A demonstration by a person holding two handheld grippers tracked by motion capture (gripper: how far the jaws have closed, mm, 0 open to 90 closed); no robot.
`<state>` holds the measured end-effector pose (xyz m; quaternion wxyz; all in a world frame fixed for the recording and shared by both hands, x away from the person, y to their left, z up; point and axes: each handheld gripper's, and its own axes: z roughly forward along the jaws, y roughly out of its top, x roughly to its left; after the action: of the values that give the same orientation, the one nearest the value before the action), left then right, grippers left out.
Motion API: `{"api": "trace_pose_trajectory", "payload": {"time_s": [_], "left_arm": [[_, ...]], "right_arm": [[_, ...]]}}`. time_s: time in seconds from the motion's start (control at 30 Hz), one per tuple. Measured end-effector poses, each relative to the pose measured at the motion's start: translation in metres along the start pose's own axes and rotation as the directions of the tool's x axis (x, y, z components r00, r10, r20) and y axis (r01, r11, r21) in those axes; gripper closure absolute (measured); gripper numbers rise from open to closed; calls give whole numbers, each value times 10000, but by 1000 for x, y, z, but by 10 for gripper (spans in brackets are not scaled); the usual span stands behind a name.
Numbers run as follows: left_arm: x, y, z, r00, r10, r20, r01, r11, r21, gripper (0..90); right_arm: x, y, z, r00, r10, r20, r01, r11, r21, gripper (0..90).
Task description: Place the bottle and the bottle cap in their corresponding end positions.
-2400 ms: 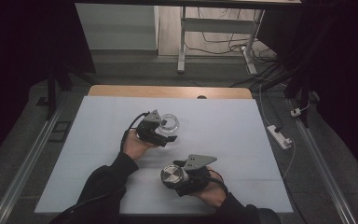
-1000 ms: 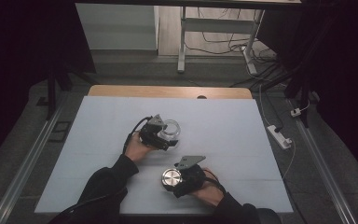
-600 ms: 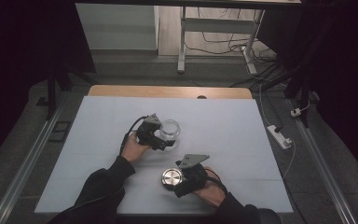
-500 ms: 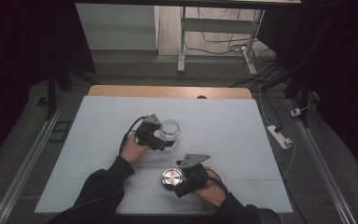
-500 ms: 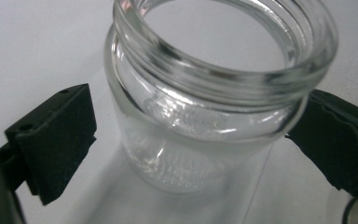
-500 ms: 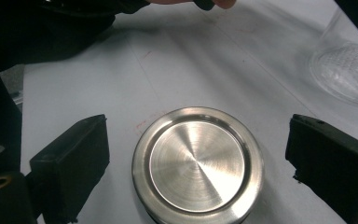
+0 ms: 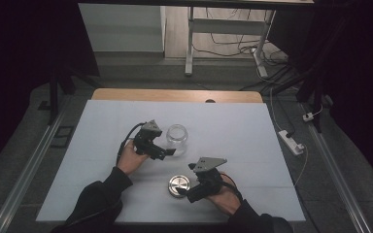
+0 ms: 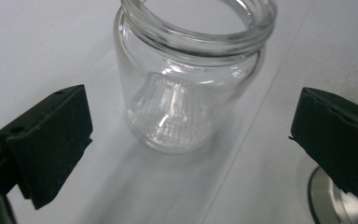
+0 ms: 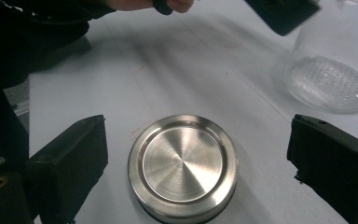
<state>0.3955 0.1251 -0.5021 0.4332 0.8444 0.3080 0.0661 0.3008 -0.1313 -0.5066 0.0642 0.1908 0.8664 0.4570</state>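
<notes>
An empty glass jar stands upright and open-mouthed on the white counter, a little left of the middle. The left hand-held gripper sits just left and near of the jar. In the left gripper view its jaws stand wide apart, with the jar between them but a little beyond their pads and touching neither.

A round metal lid lies flat on the counter, nearer the person than the jar and well apart from it. The right hand-held gripper is just right of the lid, and in the high view its tips look to reach the lid's near right edge, though the angle is too poor to say whether they touch. In the right gripper view its jaws are spread wide with the lid centred between them, bare counter showing on both sides of it. That view also shows the base of the jar at the far right, and one jaw of the left hand-held gripper above it at the top edge.
</notes>
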Motion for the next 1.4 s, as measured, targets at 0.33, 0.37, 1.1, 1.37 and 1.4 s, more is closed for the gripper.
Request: {"api": "trace_pose_trajectory", "payload": {"time_s": [0.33,0.37,1.1,1.37,1.4], "left_arm": [[-8,-8,-22,9995,12,331,-5,9997,-228,0],[-9,-9,-24,9994,-6,337,15,9997,-262,0],[-33,-33,-59,9968,-232,769,292,9965,-782,0],[-42,-41,-67,9974,-293,663,344,9964,-770,0],[-43,-42,-69,9975,-292,645,341,9965,-766,0]], "right_arm": [[-3,3,-11,9998,-8,192,13,9997,-252,53],[-3,3,-12,9998,-15,197,20,9996,-270,53],[-13,2,-30,9930,62,1176,-25,9995,-312,0],[-16,0,-34,9908,-32,1356,54,9999,-157,0],[-16,0,-35,9907,-30,1358,50,9999,-147,0]]}}
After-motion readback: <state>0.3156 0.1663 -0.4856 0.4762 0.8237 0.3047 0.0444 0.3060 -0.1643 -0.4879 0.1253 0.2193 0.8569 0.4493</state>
